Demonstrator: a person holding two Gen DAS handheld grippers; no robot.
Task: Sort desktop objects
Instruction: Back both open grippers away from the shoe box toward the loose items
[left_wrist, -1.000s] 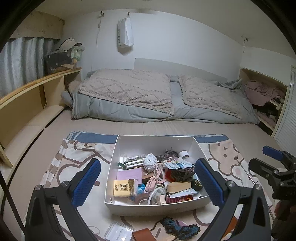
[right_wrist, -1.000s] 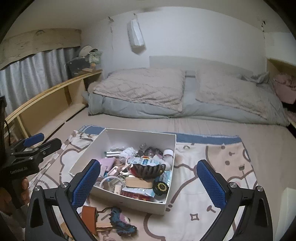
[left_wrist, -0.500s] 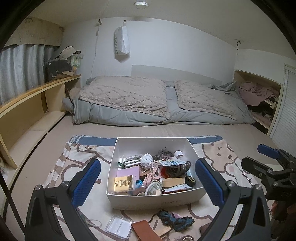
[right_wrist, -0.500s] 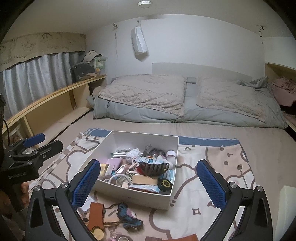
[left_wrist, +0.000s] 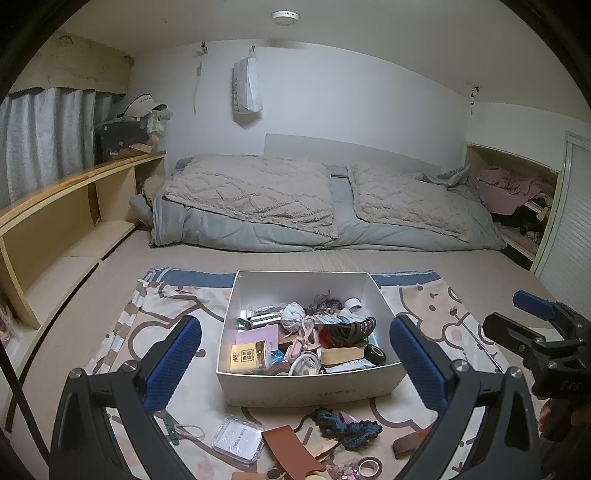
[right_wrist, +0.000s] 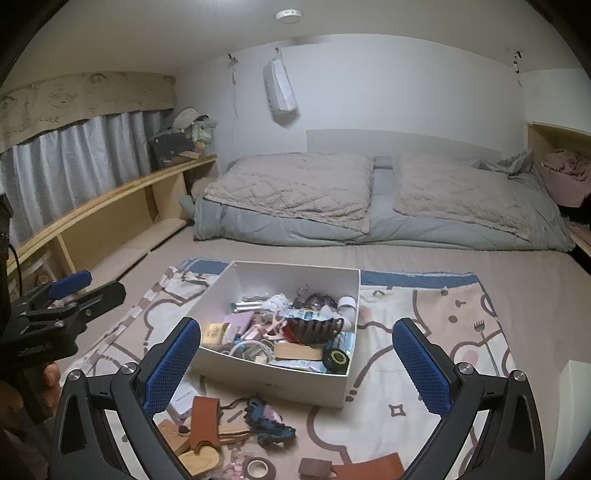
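Observation:
A white box (left_wrist: 306, 389) (right_wrist: 351, 299) full of small items stands on a patterned cloth. Inside lie a dark hair claw (left_wrist: 351, 328) (right_wrist: 314, 326), a yellow packet (left_wrist: 245, 356) and a black tape roll (right_wrist: 336, 358). In front of the box lie a clear plastic case (left_wrist: 238, 439), a brown leather piece (left_wrist: 291, 448) (right_wrist: 203, 415), a blue knitted item (left_wrist: 347, 428) (right_wrist: 269, 419) and a tape ring (right_wrist: 260, 467). My left gripper (left_wrist: 295, 358) hangs open above the box's near side. My right gripper (right_wrist: 297, 362) is open too, holding nothing.
The cloth (left_wrist: 125, 332) covers a beige mattress. Folded grey and beige bedding (left_wrist: 295, 206) lies at the back. A wooden shelf (left_wrist: 55, 206) runs along the left. A cupboard with clothes (left_wrist: 517, 192) is at the right. A hand (right_wrist: 51, 376) holds the other gripper's handle.
Both grippers have pulled back and risen, so the box looks smaller and more loose items in front of it show. Both stay open.

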